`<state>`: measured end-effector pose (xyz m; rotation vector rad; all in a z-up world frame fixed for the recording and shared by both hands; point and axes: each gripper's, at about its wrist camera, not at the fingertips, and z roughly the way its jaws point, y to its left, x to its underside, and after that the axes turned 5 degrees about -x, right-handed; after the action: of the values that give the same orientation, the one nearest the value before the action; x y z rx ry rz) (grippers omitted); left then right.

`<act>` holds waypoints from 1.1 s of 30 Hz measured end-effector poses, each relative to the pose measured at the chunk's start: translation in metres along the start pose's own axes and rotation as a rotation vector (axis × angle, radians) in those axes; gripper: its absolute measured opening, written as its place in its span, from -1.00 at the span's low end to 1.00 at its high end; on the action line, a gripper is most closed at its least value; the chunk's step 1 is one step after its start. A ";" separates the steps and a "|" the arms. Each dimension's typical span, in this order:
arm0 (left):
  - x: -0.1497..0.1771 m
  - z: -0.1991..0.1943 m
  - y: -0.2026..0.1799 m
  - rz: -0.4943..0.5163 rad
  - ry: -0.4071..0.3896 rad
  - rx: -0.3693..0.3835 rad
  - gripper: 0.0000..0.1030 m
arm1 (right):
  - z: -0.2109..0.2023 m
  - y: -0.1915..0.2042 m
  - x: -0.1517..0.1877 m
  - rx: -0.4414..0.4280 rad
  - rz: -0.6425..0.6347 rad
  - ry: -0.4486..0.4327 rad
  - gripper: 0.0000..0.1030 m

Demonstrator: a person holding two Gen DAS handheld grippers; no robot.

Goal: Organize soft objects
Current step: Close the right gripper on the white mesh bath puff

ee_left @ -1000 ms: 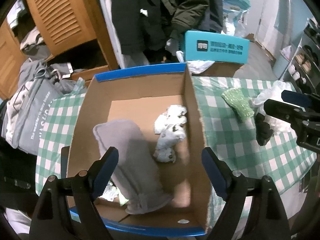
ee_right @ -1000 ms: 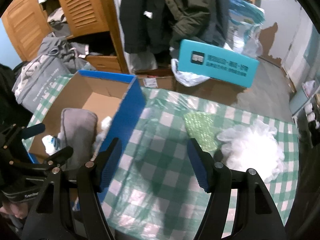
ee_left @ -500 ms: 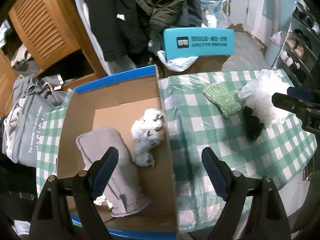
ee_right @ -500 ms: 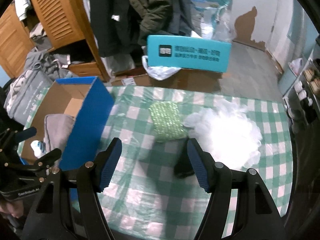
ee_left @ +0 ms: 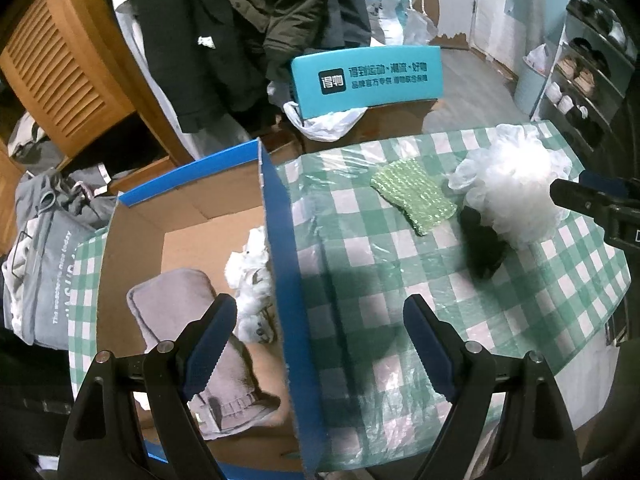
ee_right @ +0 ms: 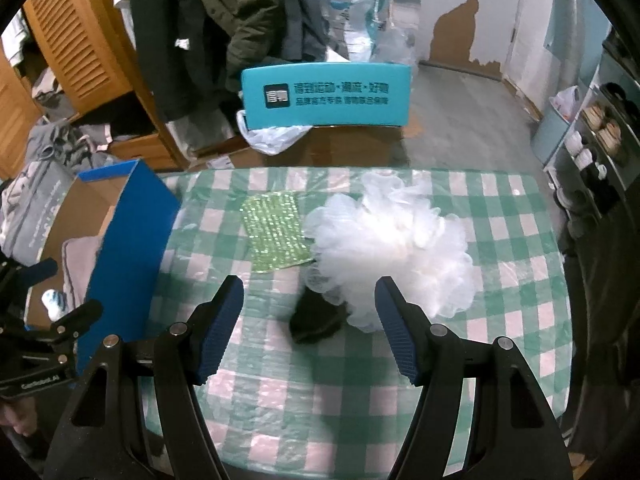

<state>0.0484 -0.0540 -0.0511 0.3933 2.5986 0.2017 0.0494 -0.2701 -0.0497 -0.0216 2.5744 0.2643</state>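
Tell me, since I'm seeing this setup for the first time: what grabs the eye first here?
The fluffy white bath pouf on the green checked tablecloth, glowing brightly, with a small black item tucked against it and a sparkly green cloth beside it. At the table's other end stands a blue-sided cardboard box already holding a grey towel and a white plush toy. Both the left gripper and right gripper hang open and empty.

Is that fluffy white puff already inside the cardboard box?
No, the white puff lies on the checked tablecloth, well apart from the cardboard box.
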 end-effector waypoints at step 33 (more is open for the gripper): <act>-0.070 0.043 -0.046 0.072 0.103 0.055 0.75 | 0.058 -0.050 -0.044 0.047 -0.043 0.160 0.32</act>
<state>0.1174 -0.1166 -0.0662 0.5086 2.6982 0.1798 0.1204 -0.3099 -0.0835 -0.0836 2.7344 0.1932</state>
